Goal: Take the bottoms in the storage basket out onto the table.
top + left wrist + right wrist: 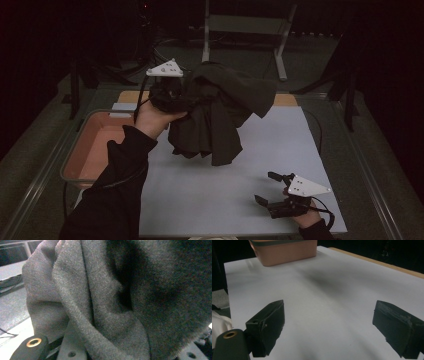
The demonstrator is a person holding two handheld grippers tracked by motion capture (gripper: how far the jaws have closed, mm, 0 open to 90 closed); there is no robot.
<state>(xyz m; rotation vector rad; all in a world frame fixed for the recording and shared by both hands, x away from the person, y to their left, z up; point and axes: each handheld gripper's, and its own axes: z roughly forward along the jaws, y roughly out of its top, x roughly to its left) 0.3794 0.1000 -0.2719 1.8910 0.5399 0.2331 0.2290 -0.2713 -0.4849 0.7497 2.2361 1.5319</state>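
**Dark cloth held up in the left gripper, right gripper idle and wide**

The dark cloth [220, 112] hangs in the upper middle of the high view, lifted clear of the white table sheet [220, 195]. It is bunched at its upper left, where it meets the left gripper [172, 97], and from there it drapes down and to the right in loose folds, its lowest corner hanging a little above the sheet. One flap sticks out toward the upper right. In the left gripper view the same cloth [120, 300] crowds in close, a grey twill weave with deep creases, so near that the jaws are covered; the jaws are closed on a bunch of the fabric.

The left gripper sits left of the cloth in the high view, carried by the person's left hand [150, 120], with a dark sleeve running down to the bottom edge.

At the lower right of the high view the right gripper [272, 190] rests low over the sheet, well apart from the cloth. In the right gripper view its jaws stand wide apart with nothing between them.

A salmon-coloured tub [90, 150] stands at the left edge of the sheet, below and left of the cloth; it appears again at the top of the right gripper view [284, 251].
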